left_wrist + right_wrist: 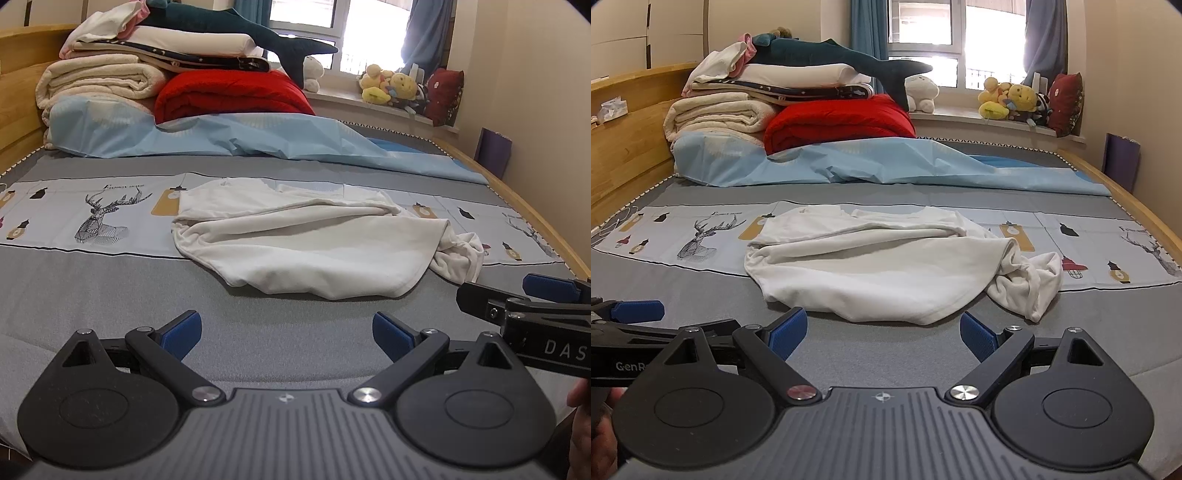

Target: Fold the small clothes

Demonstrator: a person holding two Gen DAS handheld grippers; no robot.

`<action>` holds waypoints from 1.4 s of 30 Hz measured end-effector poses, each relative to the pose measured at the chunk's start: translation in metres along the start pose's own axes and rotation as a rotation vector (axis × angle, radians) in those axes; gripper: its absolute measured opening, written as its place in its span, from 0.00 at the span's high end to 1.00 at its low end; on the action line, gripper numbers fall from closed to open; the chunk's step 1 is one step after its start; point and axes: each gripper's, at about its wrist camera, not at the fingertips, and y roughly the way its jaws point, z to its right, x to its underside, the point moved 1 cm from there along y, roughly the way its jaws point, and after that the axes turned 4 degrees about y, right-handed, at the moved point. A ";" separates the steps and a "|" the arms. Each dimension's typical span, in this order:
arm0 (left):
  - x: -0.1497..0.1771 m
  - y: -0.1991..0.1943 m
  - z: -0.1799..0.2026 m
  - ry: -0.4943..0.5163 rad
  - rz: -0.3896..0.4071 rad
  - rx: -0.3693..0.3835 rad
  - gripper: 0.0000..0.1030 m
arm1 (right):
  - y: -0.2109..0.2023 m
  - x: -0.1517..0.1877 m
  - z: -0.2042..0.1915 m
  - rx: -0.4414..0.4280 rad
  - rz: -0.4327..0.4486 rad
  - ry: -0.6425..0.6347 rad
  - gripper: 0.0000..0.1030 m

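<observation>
A white garment lies crumpled on the grey bed cover, partly over a printed band with deer. One bunched end trails to the right. My left gripper hovers short of the garment's near edge, open, with nothing between its blue pads. My right gripper is also open and empty, its tips just short of the near hem. In the left wrist view the right gripper's blue fingertip shows at the right edge. In the right wrist view the left one's fingertip shows at the left edge.
At the bed's head are a stack of folded blankets, a red quilt, a dark plush shark and a light blue sheet. Plush toys line the windowsill. A wooden bed frame runs along the right side.
</observation>
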 end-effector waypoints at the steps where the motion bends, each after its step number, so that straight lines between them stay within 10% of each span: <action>1: 0.000 0.000 0.000 0.000 -0.001 0.000 0.03 | 0.000 0.000 0.001 0.000 0.000 0.000 0.12; 27: 0.000 0.001 0.000 0.016 0.016 -0.003 0.05 | 0.001 -0.003 0.006 -0.011 -0.003 0.028 0.15; 31: -0.011 0.004 -0.014 0.003 0.031 0.024 0.27 | 0.010 -0.015 0.031 -0.018 -0.010 0.123 0.34; 33: -0.023 0.011 -0.023 0.030 0.016 0.036 0.45 | 0.020 -0.023 0.050 -0.019 -0.002 0.170 0.64; 35: -0.036 0.025 -0.035 0.054 -0.017 0.080 0.75 | 0.036 -0.030 0.069 -0.002 -0.003 0.194 0.73; 39: -0.047 0.075 -0.064 0.135 -0.130 0.098 0.79 | 0.084 -0.034 0.102 0.024 -0.079 0.259 0.71; 42: -0.032 0.124 -0.096 -0.004 -0.311 0.141 0.79 | 0.132 -0.028 0.122 0.001 -0.224 0.359 0.57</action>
